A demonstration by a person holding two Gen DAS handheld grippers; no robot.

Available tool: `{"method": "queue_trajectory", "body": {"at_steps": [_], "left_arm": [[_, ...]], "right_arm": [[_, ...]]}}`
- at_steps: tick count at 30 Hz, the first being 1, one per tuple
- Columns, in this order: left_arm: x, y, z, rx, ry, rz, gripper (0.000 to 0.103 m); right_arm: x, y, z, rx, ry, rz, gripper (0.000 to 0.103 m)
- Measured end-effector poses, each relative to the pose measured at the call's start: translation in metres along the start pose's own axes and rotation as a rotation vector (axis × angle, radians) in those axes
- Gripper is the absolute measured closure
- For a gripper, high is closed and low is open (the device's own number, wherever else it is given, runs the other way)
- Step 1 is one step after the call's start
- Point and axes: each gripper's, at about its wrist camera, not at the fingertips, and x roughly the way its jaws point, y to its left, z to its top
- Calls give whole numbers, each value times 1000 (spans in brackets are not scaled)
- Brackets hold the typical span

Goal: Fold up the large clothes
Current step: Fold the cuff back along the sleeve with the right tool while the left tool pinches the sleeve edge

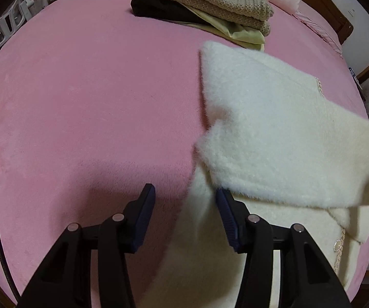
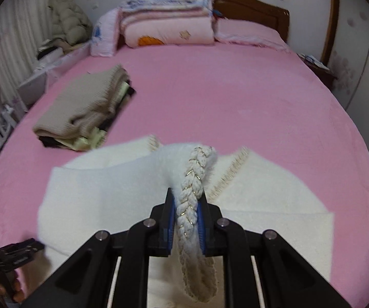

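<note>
A white fluffy garment (image 1: 269,118) with braided, gold-flecked trim lies on the pink bed (image 1: 81,102). In the left wrist view one flap is lifted and pulled toward the right edge. My left gripper (image 1: 185,196) stands open just above the bed. The garment's left edge lies between its blue-padded fingers (image 1: 147,200), and neither pad presses on it. In the right wrist view my right gripper (image 2: 187,202) is shut on the braided trim (image 2: 196,177). It holds that edge up off the rest of the garment (image 2: 102,192), which lies spread flat below.
A stack of folded clothes (image 2: 81,105), beige knit on top, sits at the far left of the bed. Folded quilts and pillows (image 2: 169,20) lie by the wooden headboard (image 2: 251,7). A white rack (image 1: 7,28) stands off the bed's left side. Pink sheet (image 2: 236,102) stretches beyond the garment.
</note>
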Motion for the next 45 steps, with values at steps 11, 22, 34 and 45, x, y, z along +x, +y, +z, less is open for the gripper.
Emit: {"method": "queue_trajectory", "body": {"at_steps": [11,22,34,45], "left_arm": [[-28,5,4,34,-14,-99,54],[1,15,31,-94,23,-225,54],[26,4,30,-133,12,-233,78],[21,-26,26,17,-46,-50,76]], "right_arm": [[57,-52,-40,158,208,4,82],[42,-74,-90,323,228,133,62],[32,-64,-89,357,133,165,87],[34,-47,-105,261,151,5,75]]}}
